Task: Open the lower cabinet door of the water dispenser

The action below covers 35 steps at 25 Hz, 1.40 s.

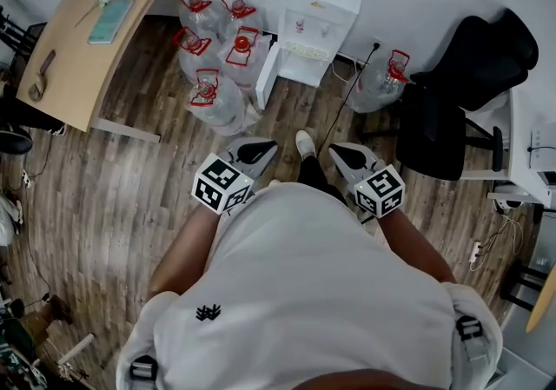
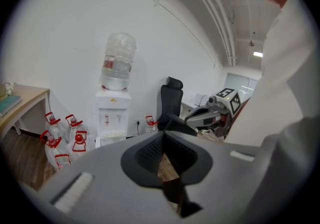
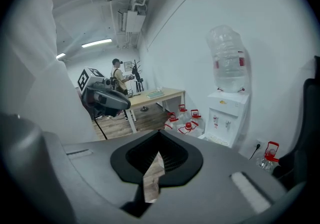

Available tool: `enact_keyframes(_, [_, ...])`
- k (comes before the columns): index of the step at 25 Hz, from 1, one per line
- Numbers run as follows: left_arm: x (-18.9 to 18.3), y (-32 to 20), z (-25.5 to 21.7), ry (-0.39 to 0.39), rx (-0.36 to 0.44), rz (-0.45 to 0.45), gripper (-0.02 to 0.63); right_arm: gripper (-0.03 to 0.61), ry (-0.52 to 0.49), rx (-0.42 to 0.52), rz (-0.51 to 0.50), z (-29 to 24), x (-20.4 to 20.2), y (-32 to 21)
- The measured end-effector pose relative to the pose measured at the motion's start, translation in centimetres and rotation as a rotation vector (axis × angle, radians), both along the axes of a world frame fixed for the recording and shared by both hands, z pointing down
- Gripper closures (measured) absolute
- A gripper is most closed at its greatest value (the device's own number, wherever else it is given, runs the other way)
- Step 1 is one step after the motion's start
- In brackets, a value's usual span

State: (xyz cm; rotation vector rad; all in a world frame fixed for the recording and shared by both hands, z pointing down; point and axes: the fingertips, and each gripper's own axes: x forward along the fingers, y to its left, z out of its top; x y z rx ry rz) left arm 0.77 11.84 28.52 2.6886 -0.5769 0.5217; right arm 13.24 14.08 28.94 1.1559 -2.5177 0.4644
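Standing white and boxy at the top centre of the head view, the water dispenser (image 1: 317, 28) carries a clear ribbed jug (image 2: 118, 61); its lower door cannot be made out from above. Clear plastic bottles (image 1: 217, 58) with red handles cluster left of it on the streaky wood-plank floor (image 1: 113, 197). A pale wooden desk (image 1: 95, 32) fills the upper left and a black office chair (image 1: 469, 76) the upper right. Lower down, well apart from the dispenser, the smooth grey left gripper (image 1: 259, 152) and right gripper (image 1: 347, 156) each have their jaws pressed together on nothing.

Red-handled water jugs (image 1: 217, 98) beside wooden desk (image 1: 80, 60)
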Motion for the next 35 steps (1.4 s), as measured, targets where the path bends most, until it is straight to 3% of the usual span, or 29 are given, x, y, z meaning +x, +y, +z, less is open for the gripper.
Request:
enact_keyframes(29, [-1.2, 0.4, 0.7, -0.023, 0.009, -0.018, 0.557, 0.578, 0.032, 0.018, -0.036, 0.0, -1.0, -0.1])
enact_keyframes(35, [-0.3, 0.6, 0.5, -0.036, 0.038, 0.016, 0.557, 0.578, 0.033, 0.014, -0.045, 0.0, -1.0, -0.3])
